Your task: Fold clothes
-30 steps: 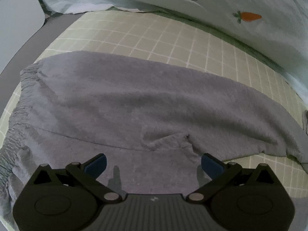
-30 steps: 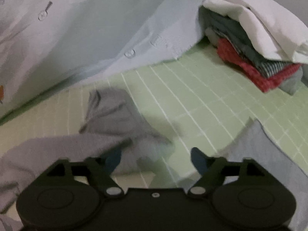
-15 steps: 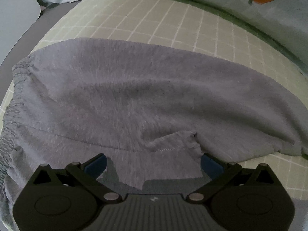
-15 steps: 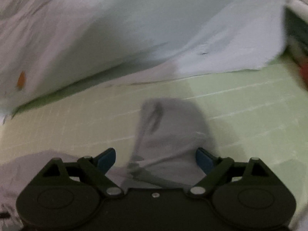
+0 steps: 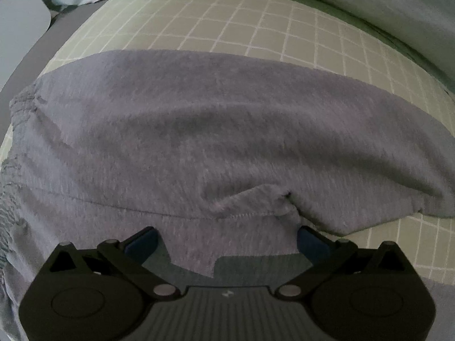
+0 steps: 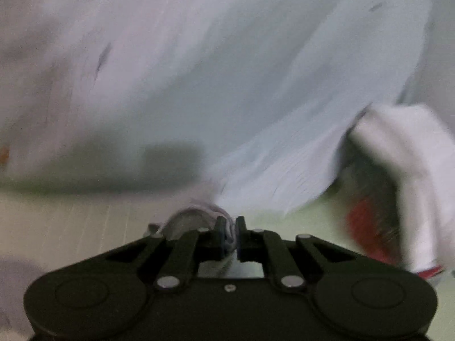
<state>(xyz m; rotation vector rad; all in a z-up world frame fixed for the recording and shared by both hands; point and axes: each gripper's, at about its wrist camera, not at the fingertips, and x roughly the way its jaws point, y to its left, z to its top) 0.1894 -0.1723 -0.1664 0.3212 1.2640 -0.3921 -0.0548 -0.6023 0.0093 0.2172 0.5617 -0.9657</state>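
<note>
The grey trousers [image 5: 216, 142] are being kept spread on the checked bed sheet [image 5: 256, 28], stretching from 9 to 3 o'clock above the wide-open, empty left claw [image 5: 226, 240]. Grey cloth [image 6: 196, 218] is being pinched at 12 o'clock by the closed right claw [image 6: 229, 234].

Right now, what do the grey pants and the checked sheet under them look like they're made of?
Grey pants: probably a soft brushed knit such as fleece, matte, with a fuzzy nap and a gathered elastic waistband.
Checked sheet: likely a smooth woven cotton, flat pale green with thin white grid lines. The fibre itself cannot be confirmed.
</note>
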